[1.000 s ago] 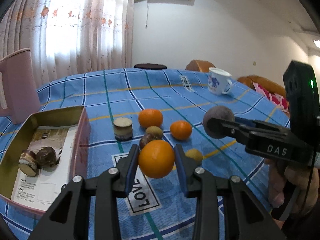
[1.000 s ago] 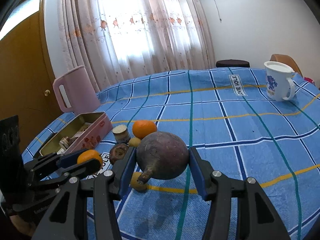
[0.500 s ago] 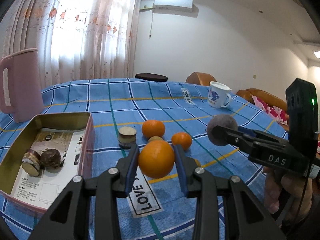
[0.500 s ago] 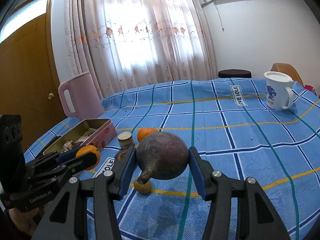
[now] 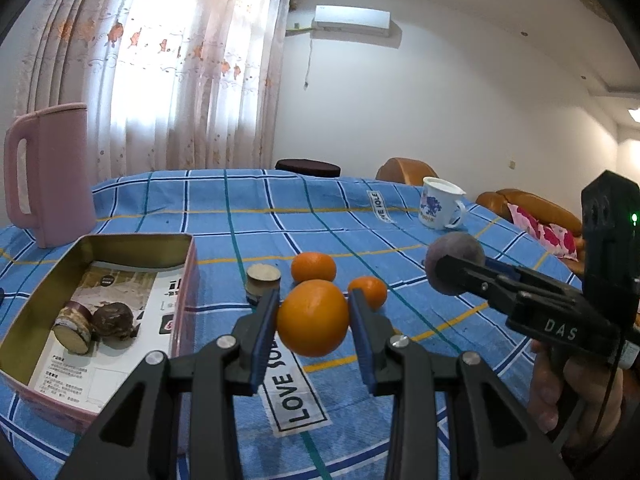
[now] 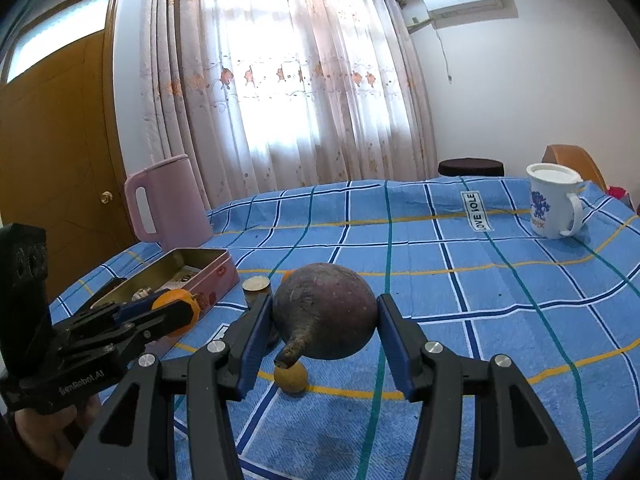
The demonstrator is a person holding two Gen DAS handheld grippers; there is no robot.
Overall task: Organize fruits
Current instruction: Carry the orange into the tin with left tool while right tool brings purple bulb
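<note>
Blue checked tablecloth (image 5: 400,216) under both claws; left gripper (image 5: 313,322) clenches orange (image 5: 312,323) aloft; right gripper (image 6: 325,320) clenches purple fruit (image 6: 326,312) aloft, likely bound for tin (image 5: 176,240); loose fruit near tin.

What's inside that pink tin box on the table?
The tin box holds a printed paper lining, a short brown cut log-shaped piece and a dark roundish lump beside it. The near wall hides the closest strip of its floor.

You have lifted both hand-held grippers higher above the desk (image 5: 400,216) — your left hand-held gripper (image 5: 314,322) carrying the orange (image 5: 313,323), your right hand-held gripper (image 6: 325,322) the purple fruit (image 6: 326,316) — so the loose fruits now sit lower and farther off.
</note>
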